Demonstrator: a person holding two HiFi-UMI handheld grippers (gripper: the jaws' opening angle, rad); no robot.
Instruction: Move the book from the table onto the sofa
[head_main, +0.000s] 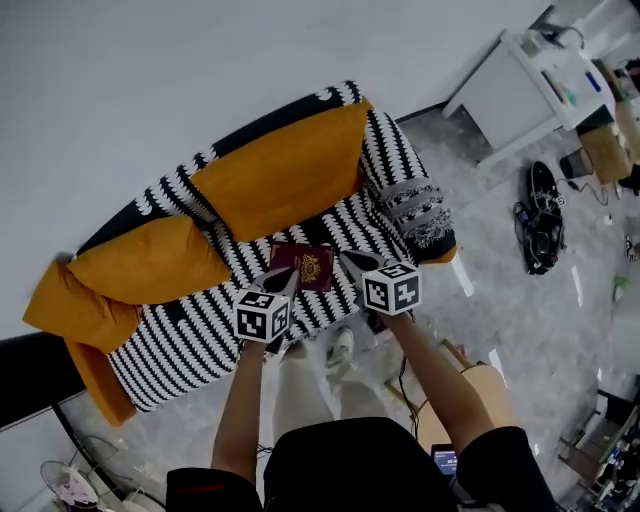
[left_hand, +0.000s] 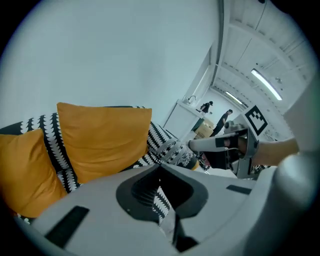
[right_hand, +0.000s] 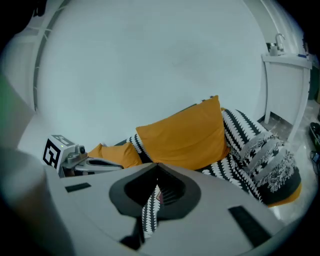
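Observation:
The dark red book lies flat on the seat of the black-and-white patterned sofa, in the middle. My left gripper hovers at the book's near left corner and my right gripper at its right side. Both are shut with nothing between the jaws. In the left gripper view the jaws meet in front of the sofa, with the right gripper off to the side. In the right gripper view the shut jaws point at the seat, and the left gripper shows alongside.
Orange cushions line the sofa back, with another at its left end. A grey fringed throw drapes the right arm. A white desk and black gear stand on the floor at the right. A wooden stool is by my legs.

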